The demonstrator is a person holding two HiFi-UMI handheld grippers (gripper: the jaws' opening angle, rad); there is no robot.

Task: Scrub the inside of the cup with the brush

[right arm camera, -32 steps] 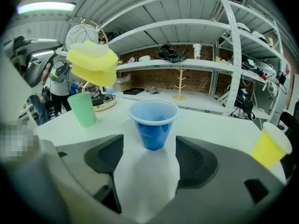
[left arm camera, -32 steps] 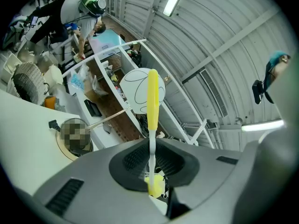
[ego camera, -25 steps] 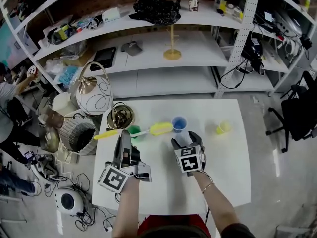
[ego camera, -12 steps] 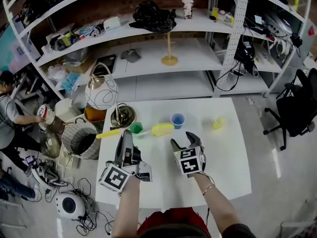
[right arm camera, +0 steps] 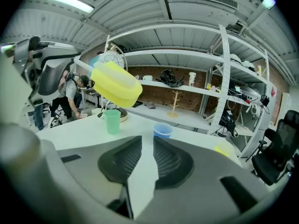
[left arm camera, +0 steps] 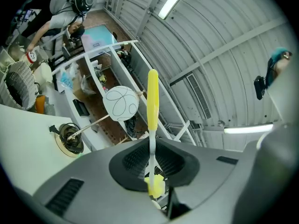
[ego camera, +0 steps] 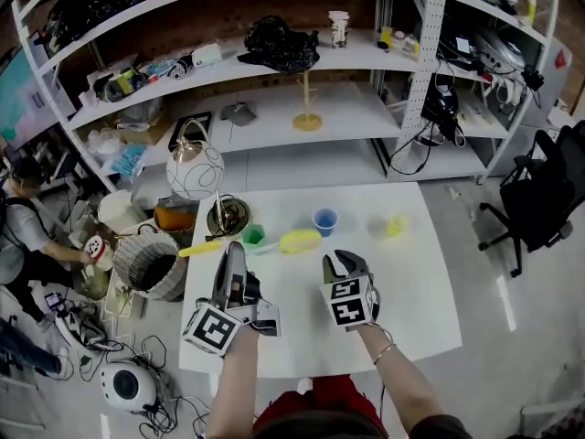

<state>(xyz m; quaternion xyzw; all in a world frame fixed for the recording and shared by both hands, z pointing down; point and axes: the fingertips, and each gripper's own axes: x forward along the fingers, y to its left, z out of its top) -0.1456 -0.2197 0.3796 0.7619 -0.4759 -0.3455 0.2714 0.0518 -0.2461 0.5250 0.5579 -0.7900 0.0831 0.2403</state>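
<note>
Right gripper (ego camera: 344,263) has drawn back from the small blue plastic cup (ego camera: 324,220), which stands upright on the white table (ego camera: 411,282) at its 11 o'clock. Its jaws have just been closing and are nearly together, empty. Left gripper (ego camera: 235,250) pinches the yellow sponge-headed brush (ego camera: 299,240), seemingly by its stem.

A white table (ego camera: 416,286) stands before long white shelves (ego camera: 366,108) crowded with gear. A black bag (ego camera: 279,42) slumps on the upper shelf, above a wooden peg stand (ego camera: 307,108). At the table's left edge, a white globe lamp (ego camera: 194,172) scrawled with black loops leans over a round brass dish (ego camera: 227,216). A wicker basket (ego camera: 151,263) sits on the floor beside the table. A person (ego camera: 23,222) crouches at far left, and a black office chair (ego camera: 539,199) stands at right.
</note>
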